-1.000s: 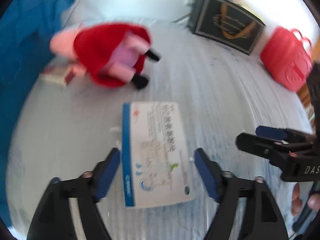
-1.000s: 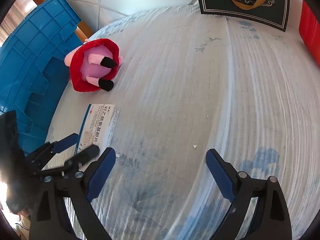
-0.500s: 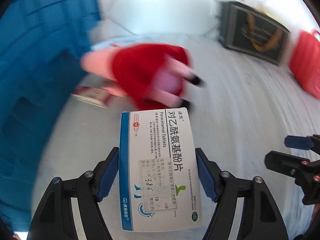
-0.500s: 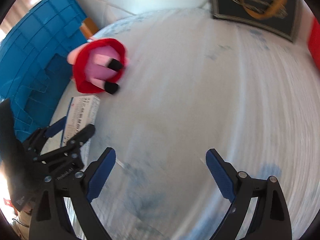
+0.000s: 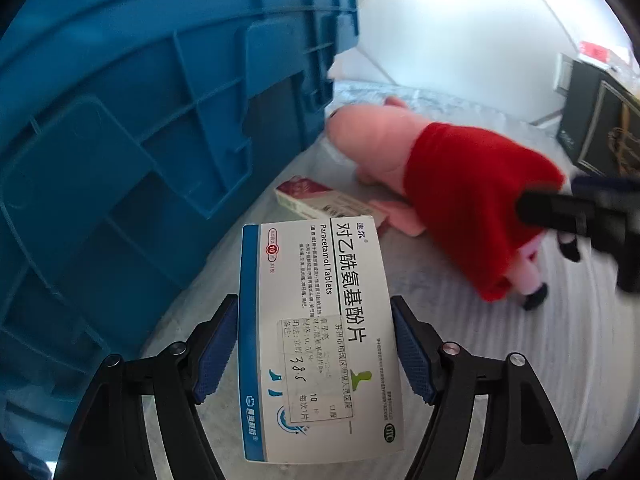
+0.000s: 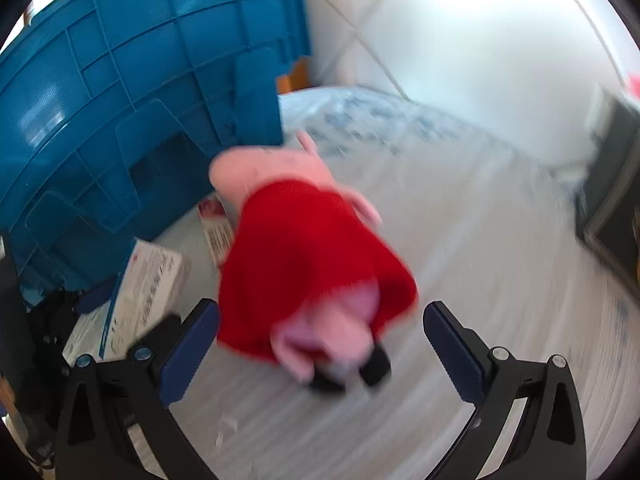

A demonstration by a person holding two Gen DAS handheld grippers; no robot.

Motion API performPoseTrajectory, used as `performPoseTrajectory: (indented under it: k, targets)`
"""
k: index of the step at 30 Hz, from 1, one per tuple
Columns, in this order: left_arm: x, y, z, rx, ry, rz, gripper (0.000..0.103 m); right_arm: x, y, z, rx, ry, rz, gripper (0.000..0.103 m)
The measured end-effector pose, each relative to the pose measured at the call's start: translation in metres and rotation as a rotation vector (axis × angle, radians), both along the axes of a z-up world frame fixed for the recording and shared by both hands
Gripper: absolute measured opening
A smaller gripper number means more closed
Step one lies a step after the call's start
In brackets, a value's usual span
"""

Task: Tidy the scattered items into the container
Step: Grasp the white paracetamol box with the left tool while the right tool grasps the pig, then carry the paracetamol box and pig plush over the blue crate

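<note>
My left gripper (image 5: 314,344) is shut on a white and blue paracetamol box (image 5: 316,320) and holds it above the table beside the blue crate (image 5: 140,120). The box also shows in the right wrist view (image 6: 148,292). A pink pig plush in a red dress (image 5: 460,200) lies on the table near the crate. My right gripper (image 6: 320,348) is open, its fingers on either side of the plush's legs (image 6: 320,340). A small red and white box (image 5: 320,200) lies between the plush and the crate, partly under the plush.
The blue crate (image 6: 120,100) stands at the left on the white patterned tablecloth (image 6: 480,280). A dark gift bag (image 5: 600,132) stands at the far right. A white wall lies behind the table.
My left gripper has closed on the paracetamol box, lifted it and carried it toward the crate. My right gripper has moved left up to the plush and now straddles its legs.
</note>
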State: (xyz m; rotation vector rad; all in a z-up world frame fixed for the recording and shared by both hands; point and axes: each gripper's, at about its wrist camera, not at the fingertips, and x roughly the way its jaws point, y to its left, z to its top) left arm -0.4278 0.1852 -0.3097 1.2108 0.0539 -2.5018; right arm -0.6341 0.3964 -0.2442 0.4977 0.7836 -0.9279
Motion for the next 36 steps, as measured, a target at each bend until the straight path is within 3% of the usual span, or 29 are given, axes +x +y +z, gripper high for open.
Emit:
performPoseTrajectory:
  k: [4, 7, 10, 11, 13, 21, 24, 29, 33, 36]
  targets:
    - [-0.012, -0.007, -0.01, 0.015, -0.015, 0.024, 0.073, 0.028, -0.034, -0.013, 0.069, 0.069, -0.009, 0.103]
    - [-0.019, -0.008, -0.014, 0.027, -0.026, 0.025, 0.073, 0.036, -0.055, -0.043, 0.226, 0.055, 0.007, 0.103]
    - [-0.02, -0.007, -0.015, 0.032, -0.025, 0.016, 0.073, 0.035, -0.044, -0.057, 0.269, 0.05, -0.068, 0.087]
    - [-0.02, -0.006, -0.013, 0.036, -0.022, 0.012, 0.073, 0.033, -0.036, -0.054, 0.263, 0.03, -0.204, 0.083]
    - [-0.02, -0.004, -0.01, 0.044, -0.017, 0.004, 0.073, 0.027, -0.014, -0.045, 0.254, 0.016, -0.317, 0.082]
    - [-0.002, 0.023, 0.004, 0.089, -0.039, -0.068, 0.073, -0.008, 0.129, -0.032, 0.396, 0.01, -0.599, 0.082]
    - [0.021, 0.039, 0.009, 0.102, -0.053, -0.111, 0.073, -0.008, 0.177, -0.032, 0.458, -0.017, -0.741, 0.088]
    - [0.043, 0.063, 0.019, 0.111, -0.061, -0.157, 0.073, 0.0, 0.217, -0.004, 0.422, -0.027, -0.874, 0.092]
    - [0.047, 0.078, 0.019, 0.104, -0.062, -0.172, 0.073, -0.001, 0.21, 0.029, 0.33, -0.01, -0.898, 0.103]
    - [0.051, 0.081, 0.017, 0.11, -0.074, -0.177, 0.073, -0.001, 0.201, 0.048, 0.293, -0.002, -0.947, 0.103]
